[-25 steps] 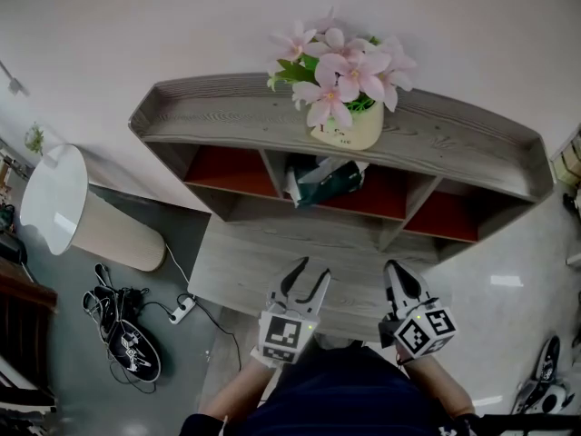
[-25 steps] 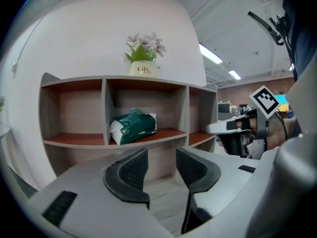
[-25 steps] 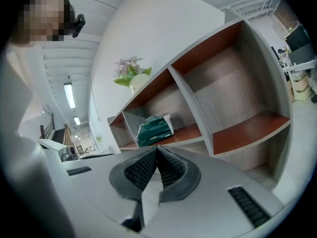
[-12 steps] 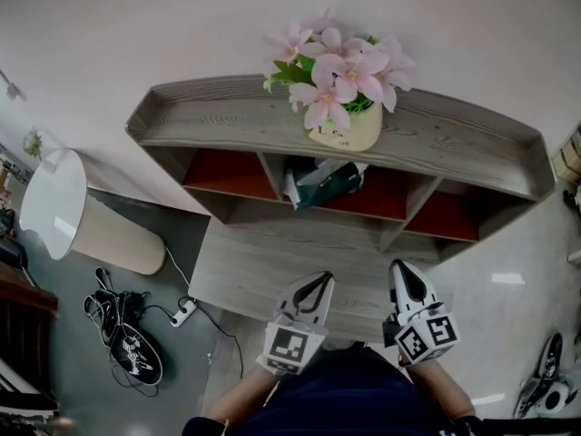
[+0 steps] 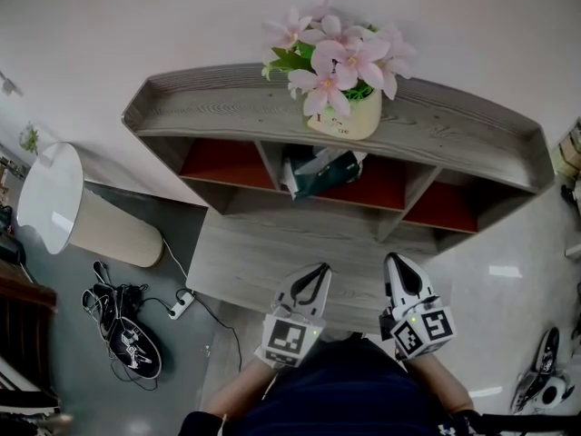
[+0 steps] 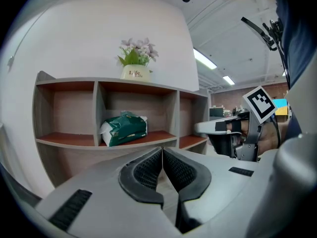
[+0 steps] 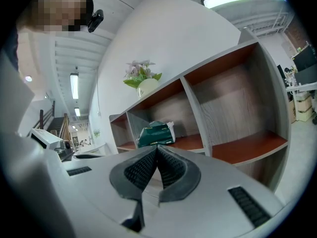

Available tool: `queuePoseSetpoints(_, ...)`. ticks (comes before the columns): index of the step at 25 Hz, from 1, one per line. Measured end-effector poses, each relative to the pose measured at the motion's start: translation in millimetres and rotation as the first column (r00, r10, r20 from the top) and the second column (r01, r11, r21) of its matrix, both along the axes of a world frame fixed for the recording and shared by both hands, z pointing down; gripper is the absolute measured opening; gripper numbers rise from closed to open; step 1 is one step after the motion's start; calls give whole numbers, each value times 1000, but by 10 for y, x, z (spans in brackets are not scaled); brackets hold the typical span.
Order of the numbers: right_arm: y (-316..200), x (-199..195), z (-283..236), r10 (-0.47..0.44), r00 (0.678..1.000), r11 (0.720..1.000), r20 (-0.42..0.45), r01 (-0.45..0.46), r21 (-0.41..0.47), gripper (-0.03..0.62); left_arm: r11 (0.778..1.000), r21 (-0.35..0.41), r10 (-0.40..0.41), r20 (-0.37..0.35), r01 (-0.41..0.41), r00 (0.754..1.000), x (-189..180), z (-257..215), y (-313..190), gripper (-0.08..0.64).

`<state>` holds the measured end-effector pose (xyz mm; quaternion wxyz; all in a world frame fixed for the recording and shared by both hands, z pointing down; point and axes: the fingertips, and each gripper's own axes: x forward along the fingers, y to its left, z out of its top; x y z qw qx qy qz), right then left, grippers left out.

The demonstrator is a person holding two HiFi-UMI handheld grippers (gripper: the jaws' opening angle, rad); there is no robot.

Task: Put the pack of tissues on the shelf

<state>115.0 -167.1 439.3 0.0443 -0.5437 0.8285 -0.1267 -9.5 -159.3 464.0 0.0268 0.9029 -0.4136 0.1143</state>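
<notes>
Head view: both forearms come in from the bottom edge, side by side. L gripper (image 5: 320,271) sits bottom centre and points up-frame toward the shelf (image 5: 227,107), tilted a bit right. Jaws shut, nothing in them. R gripper (image 5: 396,262) is just right of it, well apart, pointing up-frame w/ jaws shut too, empty. Both tips are over the near edge of the lower board (image 5: 254,252). Tissues (image 5: 320,171) lie in the shelf's middle compartment, centre frame, right under the flower pot (image 5: 345,121) on the shelf top. Neither gripper touches them.

L gripper view: pads (image 6: 148,170) meet at the tips – closed on nothing. Tissues (image 6: 124,129) lie left of centre, on the red floor of the middle compartment, close to its left divider. Pot (image 6: 134,73) sits above, on top.

R gripper view: jaws together at lower centre, empty. Tissues (image 7: 156,134) show just above the tips, in the middle compartment – far off from them. Pot (image 7: 147,87) sits above, left of centre.
</notes>
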Motion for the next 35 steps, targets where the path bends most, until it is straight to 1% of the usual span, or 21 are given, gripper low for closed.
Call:
queuePoseSetpoints(20,68,7,-11,0,1000,1000,-21,0,14,11,1000,-8,-12,1,12,1000,-22,43,25,21)
queuePoseSetpoints(25,55,-31,-36,-15,1000,999,-17,16,36,11,1000,-2,-15,7,15,1000,-37,41,-7,22)
queuePoseSetpoints(35,67,-49,-14,-21,1000,999,-23,22,31,11,1000,-11,-15,17,16,1000,-42,81,4,21)
